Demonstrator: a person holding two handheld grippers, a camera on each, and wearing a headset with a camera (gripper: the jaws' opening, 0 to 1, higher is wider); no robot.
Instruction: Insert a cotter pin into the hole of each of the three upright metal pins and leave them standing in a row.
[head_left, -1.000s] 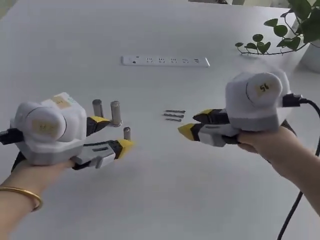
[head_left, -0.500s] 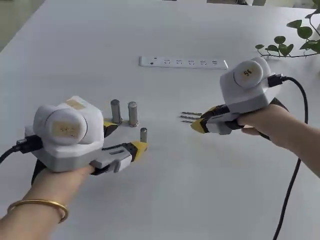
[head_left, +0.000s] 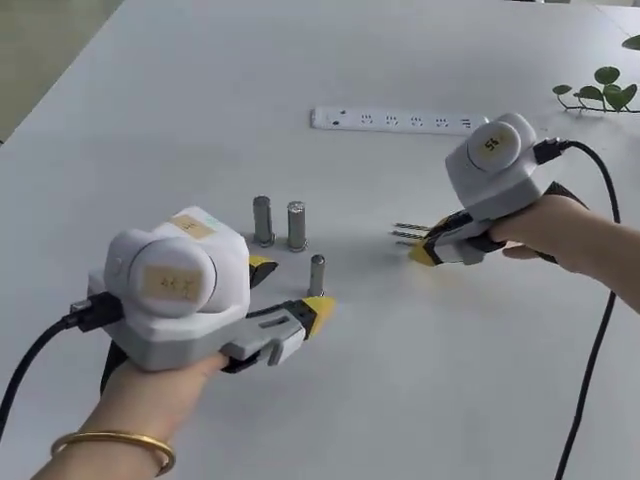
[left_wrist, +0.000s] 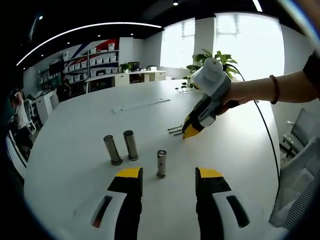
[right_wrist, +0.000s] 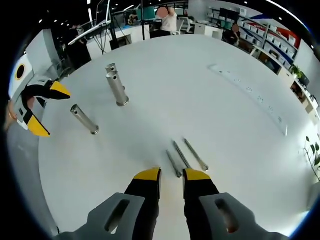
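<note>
Three upright metal pins stand on the white table: two side by side (head_left: 263, 220) (head_left: 297, 225) and a shorter one (head_left: 317, 275) nearer me. My left gripper (head_left: 290, 288) is open just short of the near pin (left_wrist: 161, 163), which stands ahead of the gap between its jaws, untouched. Three cotter pins (head_left: 409, 233) lie side by side to the right. My right gripper (head_left: 425, 252) is low over the table, its tips right at their near ends (right_wrist: 175, 165). Its jaws stand a narrow gap apart with nothing between them.
A white power strip (head_left: 395, 121) lies across the far side of the table. Plant leaves (head_left: 600, 90) hang in at the far right. A black cable (head_left: 600, 330) trails from the right gripper, another (head_left: 35, 355) from the left one.
My right gripper has moved forward and down to the cotter pins, and its jaws have narrowed. The left gripper has kept its place by the near pin. The head camera has shifted.
</note>
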